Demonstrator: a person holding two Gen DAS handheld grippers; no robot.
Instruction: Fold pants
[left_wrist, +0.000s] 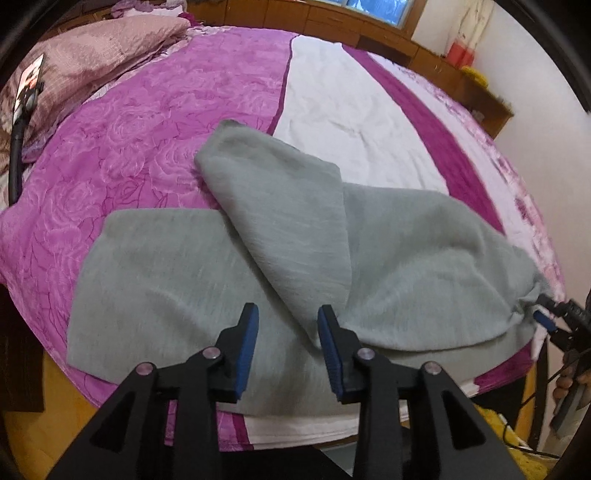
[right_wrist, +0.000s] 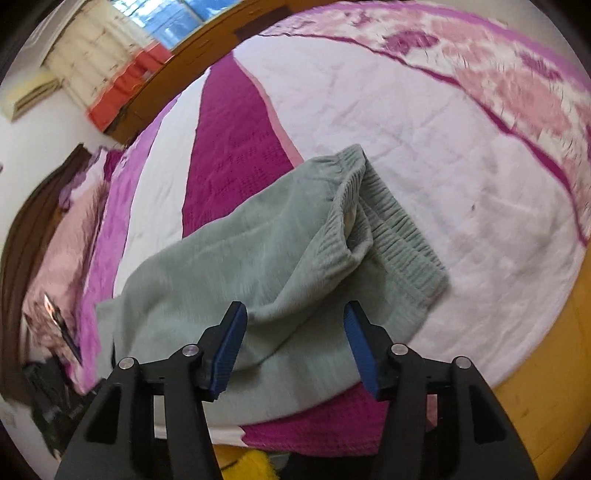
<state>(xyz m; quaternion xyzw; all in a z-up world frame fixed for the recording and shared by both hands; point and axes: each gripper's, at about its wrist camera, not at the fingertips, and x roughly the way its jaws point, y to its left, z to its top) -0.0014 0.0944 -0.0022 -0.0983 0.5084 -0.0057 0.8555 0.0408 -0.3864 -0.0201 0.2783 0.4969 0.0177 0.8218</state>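
Left tool (left_wrist: 288, 314) apart | pants (left_wrist: 258, 240) motion-blurred | right tool (right_wrist: 295, 314) apart

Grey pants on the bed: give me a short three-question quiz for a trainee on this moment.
1. True or false: the left claw is clamped on the grey pants.
2. Which end of the pants lies nearest the right claw? A) elastic waistband B) leg cuffs C) a zipper fly
3. What do the pants lie on?

Key:
1. False: its blue pads stand apart above the fabric.
2. A, the ribbed waistband.
3. A purple and white bedspread, with one part of the pants folded over the rest.
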